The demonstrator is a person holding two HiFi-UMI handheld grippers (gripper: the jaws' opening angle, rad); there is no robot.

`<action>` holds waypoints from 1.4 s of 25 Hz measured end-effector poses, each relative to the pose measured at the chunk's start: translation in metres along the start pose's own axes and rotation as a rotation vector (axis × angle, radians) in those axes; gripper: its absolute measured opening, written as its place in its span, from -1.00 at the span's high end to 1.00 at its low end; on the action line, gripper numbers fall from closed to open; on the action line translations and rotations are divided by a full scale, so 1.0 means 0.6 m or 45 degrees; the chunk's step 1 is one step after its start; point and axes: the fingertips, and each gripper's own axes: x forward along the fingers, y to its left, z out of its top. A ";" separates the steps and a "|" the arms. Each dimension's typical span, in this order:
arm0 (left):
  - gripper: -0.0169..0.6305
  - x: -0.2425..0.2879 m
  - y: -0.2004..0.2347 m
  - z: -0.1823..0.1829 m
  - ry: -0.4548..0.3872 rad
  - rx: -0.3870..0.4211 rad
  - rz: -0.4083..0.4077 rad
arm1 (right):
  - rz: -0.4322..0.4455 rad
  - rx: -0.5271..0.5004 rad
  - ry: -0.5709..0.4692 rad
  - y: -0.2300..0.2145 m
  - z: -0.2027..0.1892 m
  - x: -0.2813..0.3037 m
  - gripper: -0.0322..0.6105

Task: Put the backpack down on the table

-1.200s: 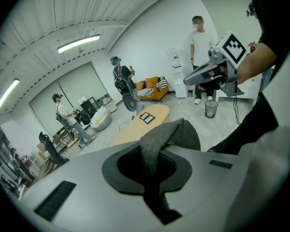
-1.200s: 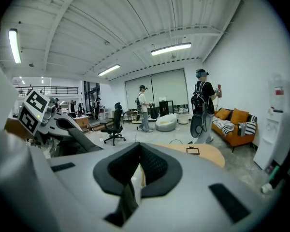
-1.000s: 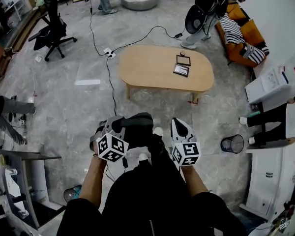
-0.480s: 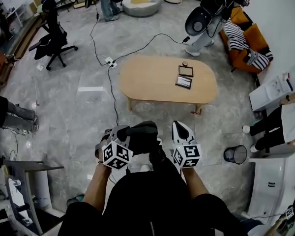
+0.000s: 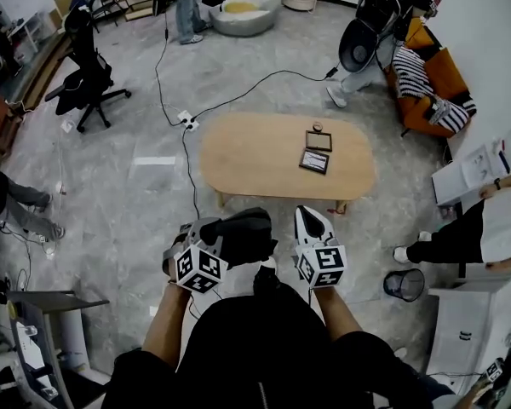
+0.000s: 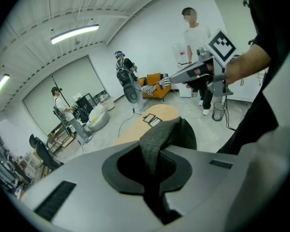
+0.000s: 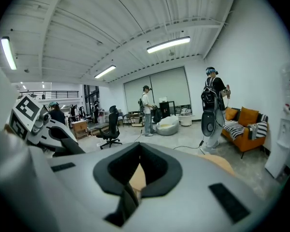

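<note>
A black backpack (image 5: 243,233) hangs at my left gripper (image 5: 221,231), just short of the near edge of the oval wooden table (image 5: 255,156). In the left gripper view the jaws are shut on its dark grey woven strap (image 6: 160,144), which loops up out of the pads. My right gripper (image 5: 305,214) is level with it on the right, about a hand's width away. Its jaws are shut and nothing shows between them (image 7: 135,187). From the left gripper view the right gripper (image 6: 170,77) carries nothing at its tip. Most of the bag is hidden against dark clothing.
Two flat framed items (image 5: 315,152) lie on the table's right half. A cable with a power strip (image 5: 187,122) runs across the floor left of the table. A wire bin (image 5: 402,284) and a person (image 5: 481,228) are at the right, an office chair (image 5: 85,79) far left, an orange sofa (image 5: 434,83) far right.
Both grippers and the backpack have been carried forward, so the table now lies closer in front of them. The person at the right has shifted position.
</note>
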 end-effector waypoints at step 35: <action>0.88 0.226 0.199 0.158 -0.015 0.012 -0.072 | -0.051 0.035 0.071 -0.188 0.061 0.261 0.87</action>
